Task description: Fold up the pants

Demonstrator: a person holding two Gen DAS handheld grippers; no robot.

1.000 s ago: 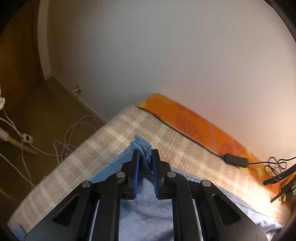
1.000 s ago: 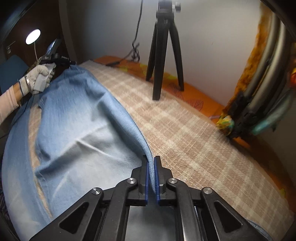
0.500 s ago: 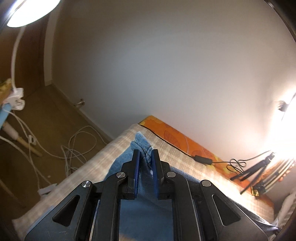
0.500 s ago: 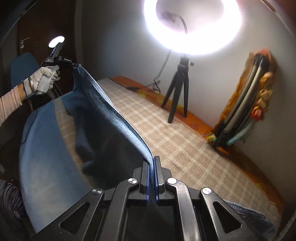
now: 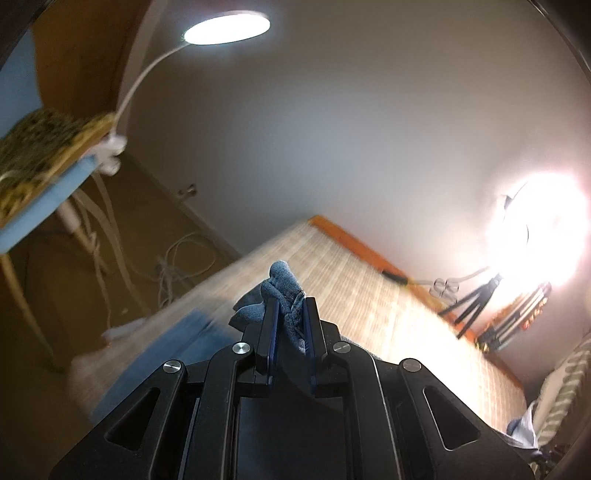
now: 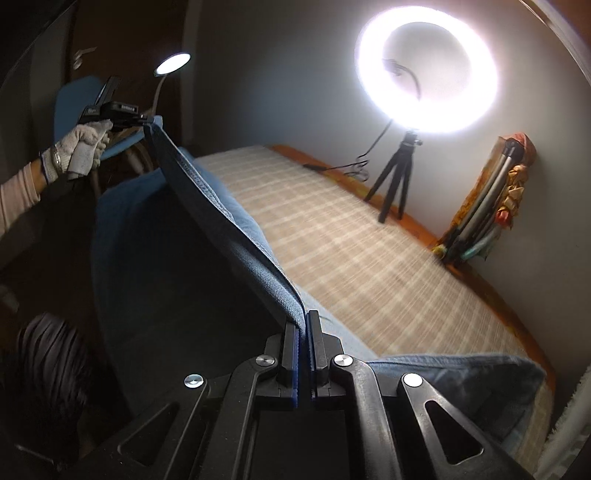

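Observation:
The blue denim pants (image 6: 207, 229) hang lifted above the bed, stretched taut between both grippers. My right gripper (image 6: 303, 321) is shut on the pants' edge at the near end. My left gripper (image 5: 290, 306) is shut on a bunched corner of the pants (image 5: 282, 286); in the right wrist view it (image 6: 142, 118) shows at upper left, held by a gloved hand (image 6: 79, 147). The pants' lower part drapes down in shadow, and another part lies on the bed's near corner (image 6: 461, 373).
The bed with a beige plaid cover (image 6: 332, 236) lies below. A lit ring light (image 6: 424, 70) on a black tripod (image 6: 395, 184) stands at its far side. A desk lamp (image 5: 225, 27), a blue chair (image 5: 40, 206) and floor cables (image 5: 177, 266) are to the left.
Both grippers have risen and tilted upward, lifting the pants off the bed. The pants now hang taut between them, and the lamps have come into view.

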